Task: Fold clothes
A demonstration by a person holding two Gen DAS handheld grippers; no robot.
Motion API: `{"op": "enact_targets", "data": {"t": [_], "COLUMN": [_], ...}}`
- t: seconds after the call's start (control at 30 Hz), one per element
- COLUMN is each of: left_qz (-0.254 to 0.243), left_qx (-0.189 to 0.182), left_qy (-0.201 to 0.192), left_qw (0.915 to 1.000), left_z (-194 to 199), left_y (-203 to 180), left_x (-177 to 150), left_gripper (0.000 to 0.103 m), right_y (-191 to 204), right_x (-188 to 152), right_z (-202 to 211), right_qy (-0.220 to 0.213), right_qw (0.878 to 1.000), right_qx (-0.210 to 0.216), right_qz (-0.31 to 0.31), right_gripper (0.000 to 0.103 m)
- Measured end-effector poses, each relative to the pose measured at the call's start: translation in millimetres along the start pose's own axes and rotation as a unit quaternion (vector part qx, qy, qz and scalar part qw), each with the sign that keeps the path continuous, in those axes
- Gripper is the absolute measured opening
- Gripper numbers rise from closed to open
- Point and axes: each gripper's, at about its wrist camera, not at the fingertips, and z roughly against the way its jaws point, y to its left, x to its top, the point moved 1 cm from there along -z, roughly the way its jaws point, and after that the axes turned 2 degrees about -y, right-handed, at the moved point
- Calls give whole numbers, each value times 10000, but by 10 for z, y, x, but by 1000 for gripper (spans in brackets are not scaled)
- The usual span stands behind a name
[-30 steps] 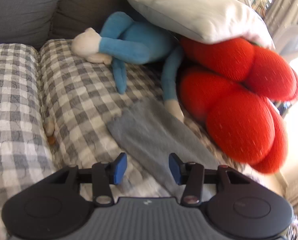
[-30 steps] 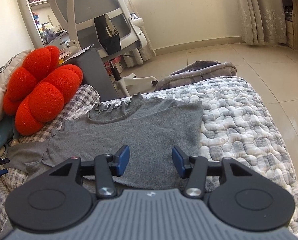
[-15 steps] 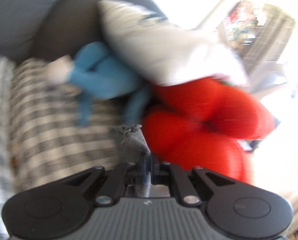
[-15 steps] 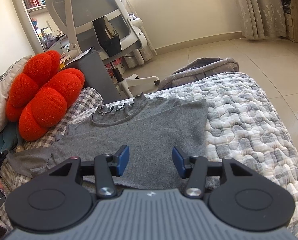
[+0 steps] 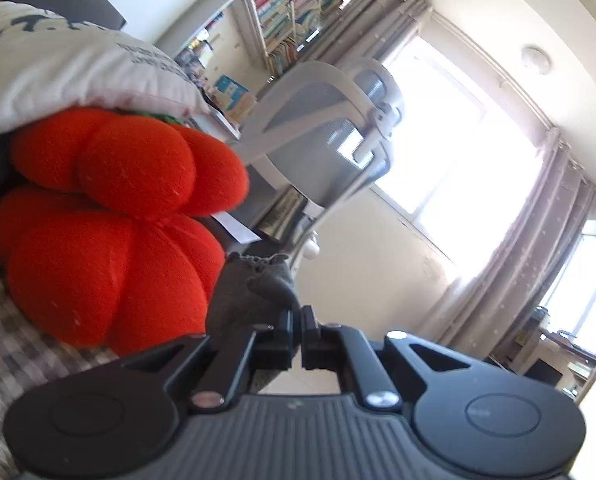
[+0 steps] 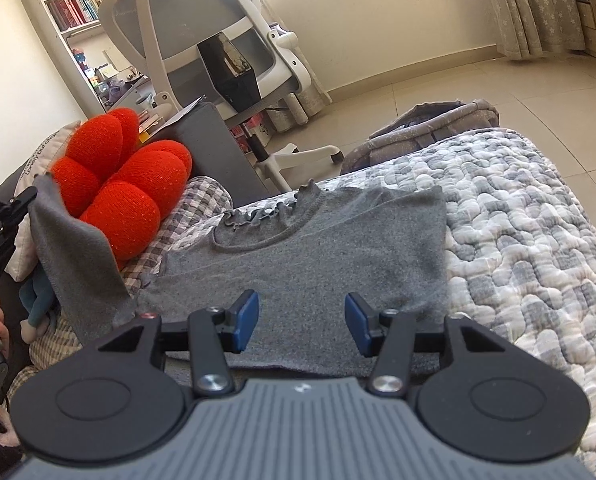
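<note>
Left wrist, gripper [image 5: 299,330] pinching sleeve [image 5: 254,292]

The sweater [image 6: 306,264] lies on the quilt [image 6: 518,240], with the round cushion [image 6: 126,184] to its left, the office chair [image 6: 218,40] behind it and the bookshelf [image 6: 74,0] behind that cushion.

Sunlit rm: office chair [image 6: 202,36], bookshelf [image 6: 74,4], curtains [image 5: 538,248], tiled floor [image 6: 478,92]
</note>
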Motion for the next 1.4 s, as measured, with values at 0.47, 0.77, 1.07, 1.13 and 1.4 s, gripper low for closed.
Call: {"op": "enact_targets", "data": {"t": [0.47, 0.77, 1.07, 1.13, 1.4], "left_qz": [-757, -1129, -1599, -1894, -2590], "left_qx": [-1081, -1279, -1255, -1034, 518], "left_qy": [1790, 3087, 3356, 3219, 2403], "left_qw": [9750, 9357, 9198, 9219, 9341], "left_z": [-300, -425, -321, -289, -405], "left_y": [-770, -716, -697, -681, -91], "left_x": [-1400, -1998, -1682, -1515, -842], "left_gripper": [3, 6, 37, 38, 49], "right_y": [-424, -600, -581, -500, -85], "right_x": [62, 30, 54, 87, 103], "right_z": [4, -26, -107, -144, -201], "right_qy": [-74, 75, 141, 153, 193], "right_qw": [9769, 9574, 9601, 9689, 9981], "right_qx": [977, 1279, 1086, 866, -73], "right_qz": [-1898, -2588, -2572, -2313, -575], "right_gripper": [59, 64, 64, 63, 10]}}
